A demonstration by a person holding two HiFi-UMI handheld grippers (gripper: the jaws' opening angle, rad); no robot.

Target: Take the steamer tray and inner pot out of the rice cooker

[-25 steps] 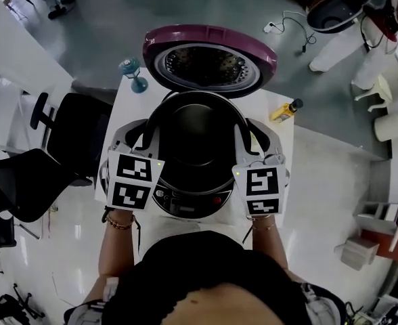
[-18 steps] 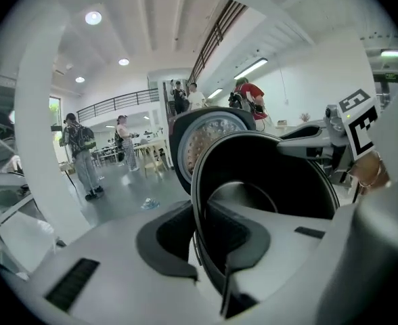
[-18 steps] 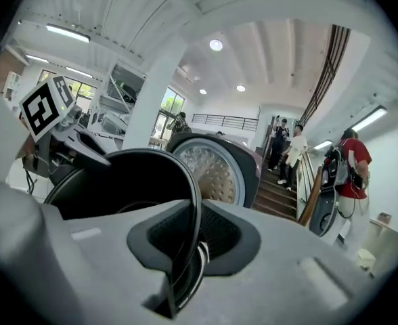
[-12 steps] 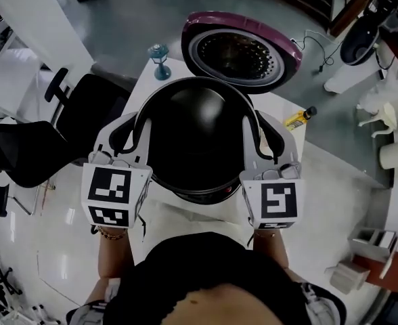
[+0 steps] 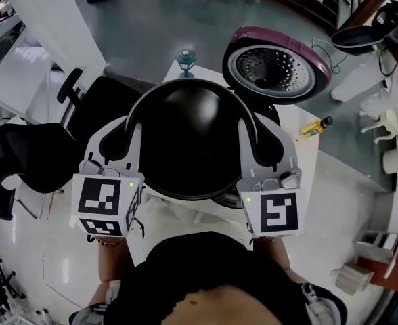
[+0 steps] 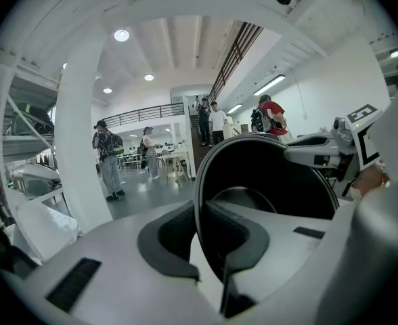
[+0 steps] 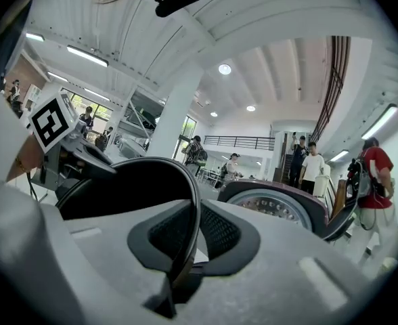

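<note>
The black inner pot (image 5: 189, 141) hangs in the air close under the head camera, held between both grippers. My left gripper (image 5: 126, 133) is shut on its left rim, and my right gripper (image 5: 254, 133) is shut on its right rim. In the left gripper view the pot's thin rim (image 6: 206, 181) runs between the dark pads of the left gripper (image 6: 200, 230). The right gripper view shows the same pot (image 7: 128, 188), its rim pinched in the right gripper (image 7: 192, 239). The rice cooker's purple lid (image 5: 277, 70) stands open behind the pot; the cooker's body is almost wholly hidden beneath it.
A blue goblet-like item (image 5: 185, 59) and a yellow bottle (image 5: 316, 126) stand on the white table (image 5: 304, 158). Black office chairs (image 5: 30, 154) are at the left. Several people (image 6: 107, 158) stand across the hall.
Both grippers rose with the inner pot, lifting it out of the cooker and toward the head camera. The open lid now shows farther right.
</note>
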